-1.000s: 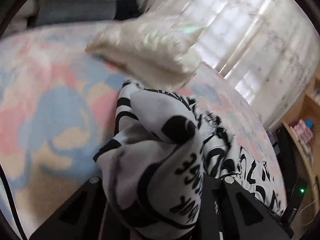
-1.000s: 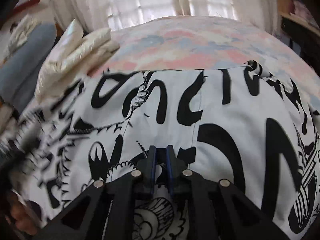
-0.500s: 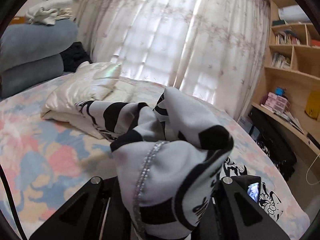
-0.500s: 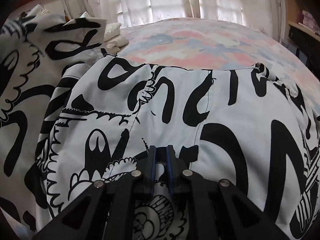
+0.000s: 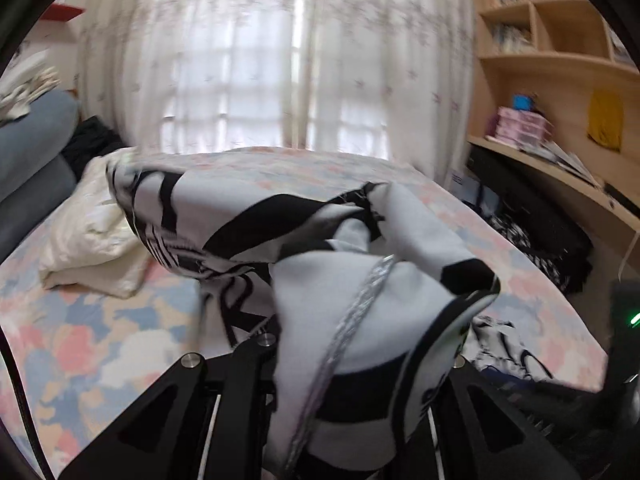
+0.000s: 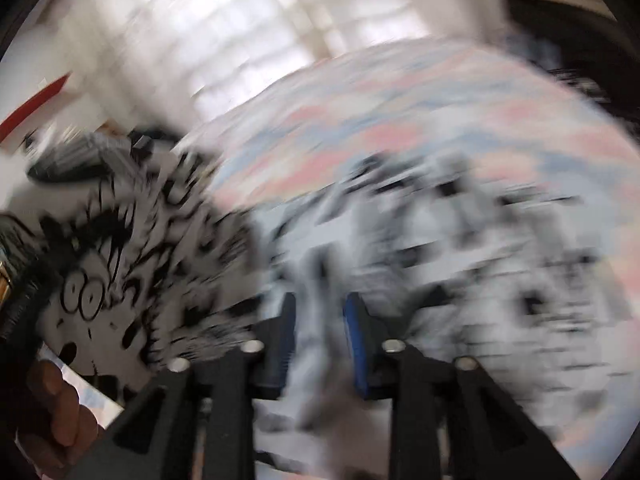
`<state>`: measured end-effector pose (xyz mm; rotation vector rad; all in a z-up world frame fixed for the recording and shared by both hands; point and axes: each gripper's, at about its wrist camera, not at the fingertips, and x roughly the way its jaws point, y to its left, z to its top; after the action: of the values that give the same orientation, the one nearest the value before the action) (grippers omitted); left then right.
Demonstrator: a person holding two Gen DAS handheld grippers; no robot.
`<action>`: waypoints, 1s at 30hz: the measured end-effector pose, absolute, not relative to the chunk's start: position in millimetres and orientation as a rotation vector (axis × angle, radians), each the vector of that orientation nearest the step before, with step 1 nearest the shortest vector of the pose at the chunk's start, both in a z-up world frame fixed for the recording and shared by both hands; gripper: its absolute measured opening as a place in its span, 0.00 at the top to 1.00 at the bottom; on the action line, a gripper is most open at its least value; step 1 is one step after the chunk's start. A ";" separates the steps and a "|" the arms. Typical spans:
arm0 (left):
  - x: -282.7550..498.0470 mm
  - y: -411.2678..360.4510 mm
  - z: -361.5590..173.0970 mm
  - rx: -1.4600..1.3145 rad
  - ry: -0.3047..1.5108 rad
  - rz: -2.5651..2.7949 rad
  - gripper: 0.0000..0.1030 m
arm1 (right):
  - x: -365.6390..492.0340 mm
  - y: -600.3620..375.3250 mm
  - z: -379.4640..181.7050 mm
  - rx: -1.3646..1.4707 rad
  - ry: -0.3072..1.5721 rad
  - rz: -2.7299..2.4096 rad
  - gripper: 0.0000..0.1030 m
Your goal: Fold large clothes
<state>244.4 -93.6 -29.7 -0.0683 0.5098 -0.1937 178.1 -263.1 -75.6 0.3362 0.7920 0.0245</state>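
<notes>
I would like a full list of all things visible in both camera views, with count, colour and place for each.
printed garment: one, white with black graphics, lifted over the bed, bunched in the left jaws
bedspread: one, pink, blue and cream patches, covering the bed
padded jacket: one, cream, on the bed at left
curtains: white, sheer, before the window
shelves: light wood, right wall
left gripper: black, shut on the garment
right gripper: black with blue pads, jaws just opening, blurred cloth between them
hand: one, lower left of right view
</notes>
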 end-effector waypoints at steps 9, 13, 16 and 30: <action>225.3 -247.8 -76.7 0.098 0.535 -0.369 0.88 | 112.0 -373.1 -63.7 0.466 0.641 -0.242 0.69; 207.0 -317.6 -128.9 0.308 0.596 -0.411 0.87 | 99.9 -397.1 -77.2 0.520 0.668 -0.290 0.69; 204.1 -342.3 -155.7 0.426 0.629 -0.385 0.87 | 93.7 -411.3 -88.4 0.537 0.693 -0.312 0.69; 227.7 -308.6 -126.0 0.307 0.800 -0.492 0.28 | 98.0 -409.0 -91.3 0.517 0.718 -0.203 0.55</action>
<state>227.7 -308.6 -126.0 0.3074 0.7999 -0.4918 98.0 -409.0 -91.3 0.5166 0.7176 -0.2032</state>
